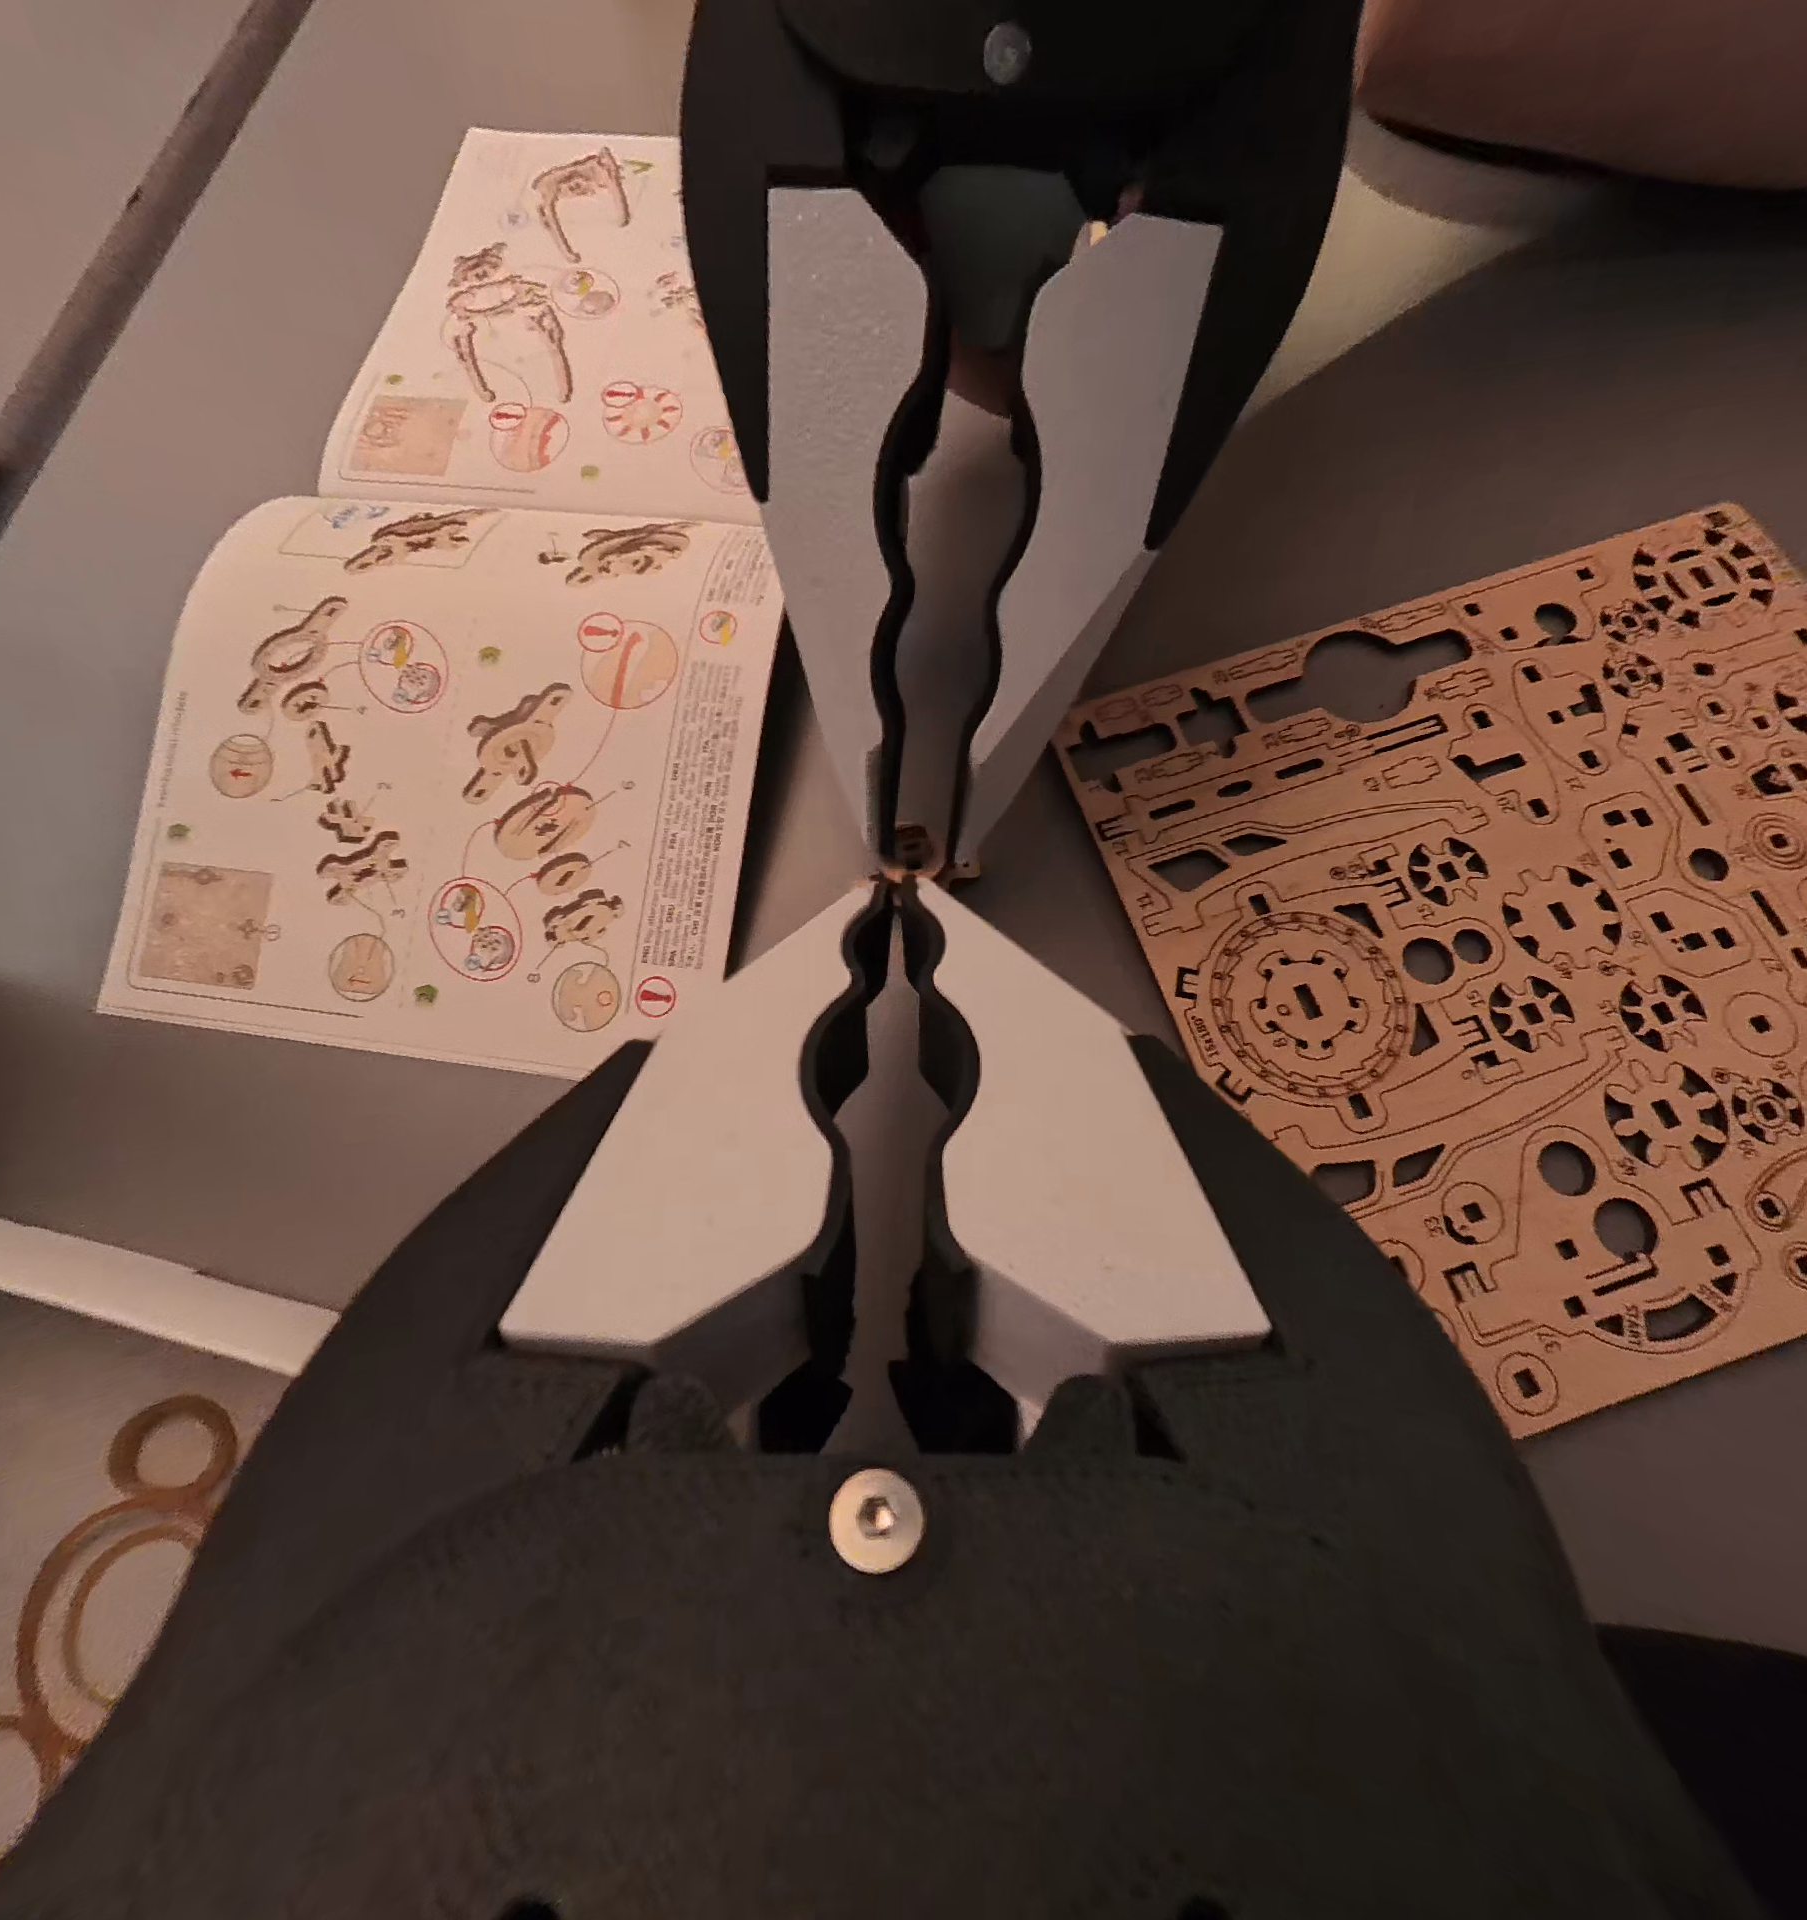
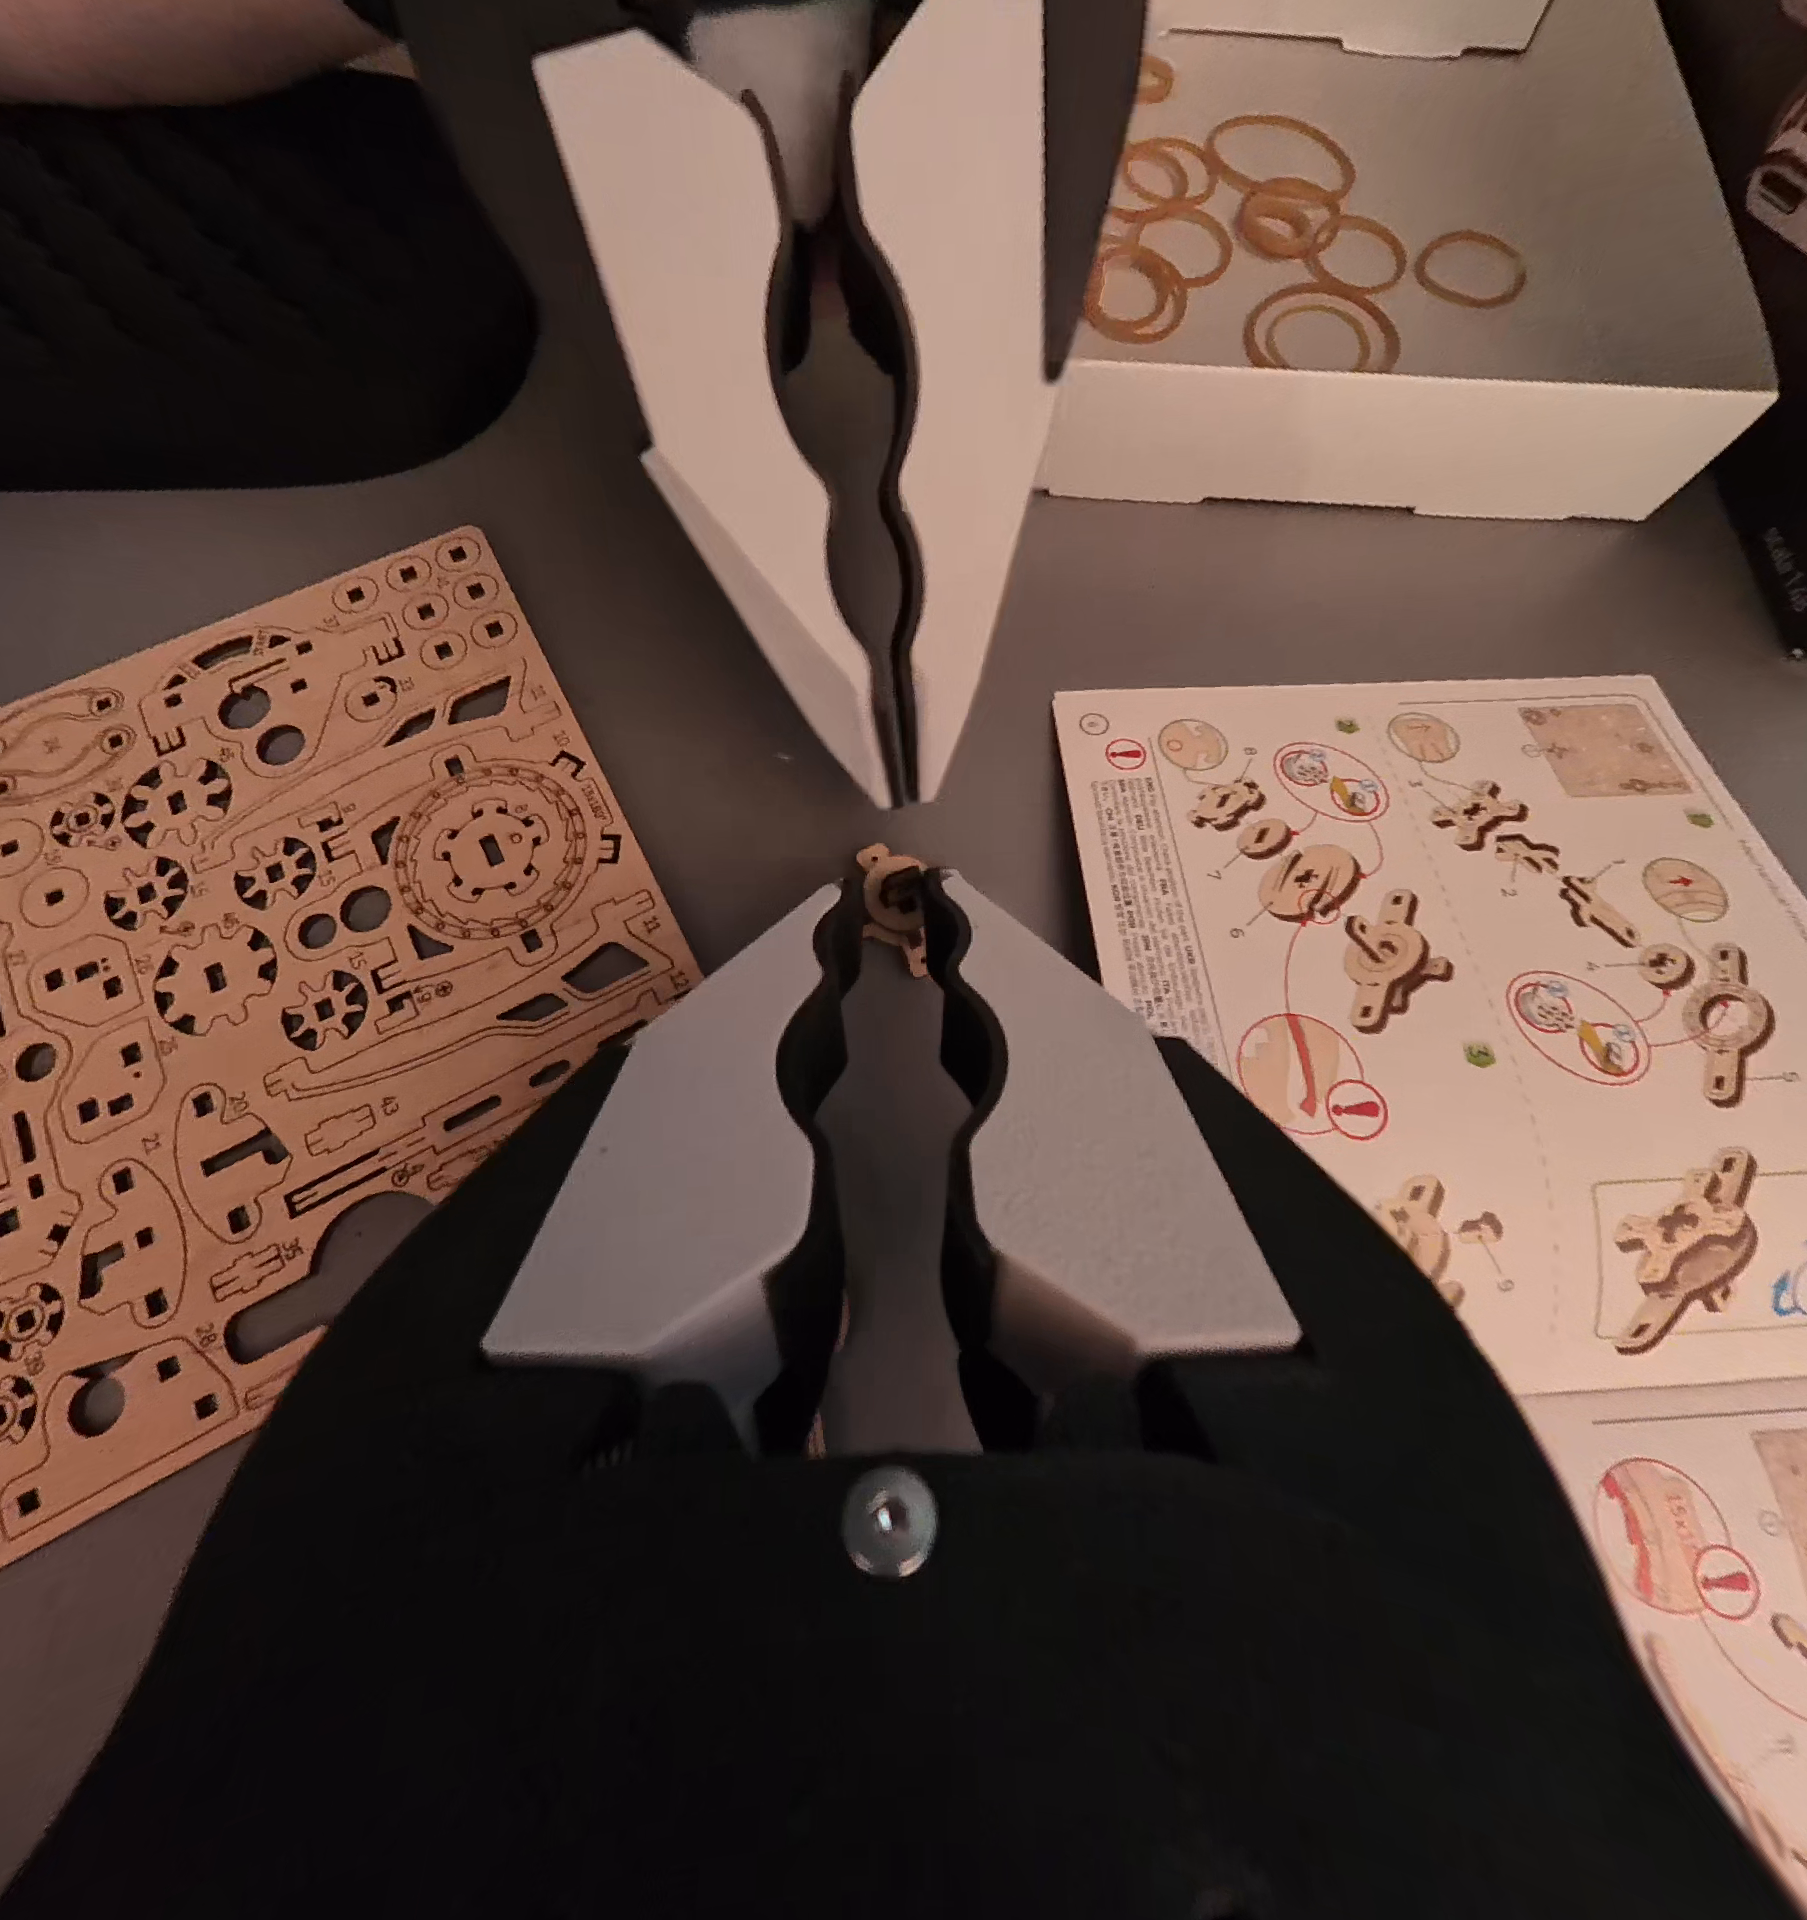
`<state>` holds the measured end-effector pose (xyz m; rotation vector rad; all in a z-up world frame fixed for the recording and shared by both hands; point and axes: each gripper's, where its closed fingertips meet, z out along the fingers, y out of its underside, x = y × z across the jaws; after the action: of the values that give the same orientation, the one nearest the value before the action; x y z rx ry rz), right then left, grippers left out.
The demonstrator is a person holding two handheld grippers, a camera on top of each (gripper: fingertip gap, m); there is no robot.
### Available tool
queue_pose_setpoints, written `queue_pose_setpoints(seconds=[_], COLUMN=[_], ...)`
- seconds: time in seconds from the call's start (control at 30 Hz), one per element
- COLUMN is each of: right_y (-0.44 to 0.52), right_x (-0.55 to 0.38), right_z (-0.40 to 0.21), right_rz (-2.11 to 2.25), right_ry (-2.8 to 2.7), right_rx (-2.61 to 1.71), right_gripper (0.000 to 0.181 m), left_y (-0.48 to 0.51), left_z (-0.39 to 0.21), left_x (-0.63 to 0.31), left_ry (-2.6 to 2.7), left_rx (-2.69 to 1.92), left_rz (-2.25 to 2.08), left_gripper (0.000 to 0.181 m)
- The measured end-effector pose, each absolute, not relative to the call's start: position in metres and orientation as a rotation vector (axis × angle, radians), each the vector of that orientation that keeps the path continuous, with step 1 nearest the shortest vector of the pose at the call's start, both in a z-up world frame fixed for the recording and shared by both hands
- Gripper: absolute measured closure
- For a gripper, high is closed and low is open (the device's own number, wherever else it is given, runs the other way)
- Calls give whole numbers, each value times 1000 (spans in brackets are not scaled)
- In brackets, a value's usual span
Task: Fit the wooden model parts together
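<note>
My right gripper (image 2: 886, 891) is shut on a small wooden model part (image 2: 891, 906), a round notched piece with a tab, held above the grey table. My left gripper (image 1: 891, 891) is shut, and I see nothing clearly between its tips. The two grippers point tip to tip. In the right wrist view the left gripper (image 2: 899, 798) stands just beyond the part with a small gap. In the left wrist view the right gripper (image 1: 920, 831) comes from the top with the wooden part (image 1: 914, 847) at its tips.
A laser-cut wooden sheet (image 1: 1501, 987) with many parts and empty cut-outs lies flat on the table, also in the right wrist view (image 2: 203, 987). An open instruction booklet (image 1: 442, 779) (image 2: 1450, 987) lies opposite. A white box (image 2: 1398, 447) holds rubber bands (image 2: 1294, 229). My two grippers' fingertips are within a few centimetres of each other.
</note>
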<state>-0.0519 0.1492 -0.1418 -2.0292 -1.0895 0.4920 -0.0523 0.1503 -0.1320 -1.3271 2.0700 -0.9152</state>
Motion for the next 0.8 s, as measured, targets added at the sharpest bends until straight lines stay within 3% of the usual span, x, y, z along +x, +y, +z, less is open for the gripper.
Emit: queue_pose_setpoints(seconds=[0.3,0.8], right_y=[144,147], right_x=[-55,-50], right_z=[-141,-139], right_rz=[569,604], right_ry=[-1083,-1082], right_rx=[-2032,-1962], right_gripper=[158,176], left_y=[147,144], left_z=[-144,-142], left_x=[-51,-47], left_ry=[2117,2095], left_rx=[-1284,-1291], left_rz=[-825,-857], left_gripper=[177,179])
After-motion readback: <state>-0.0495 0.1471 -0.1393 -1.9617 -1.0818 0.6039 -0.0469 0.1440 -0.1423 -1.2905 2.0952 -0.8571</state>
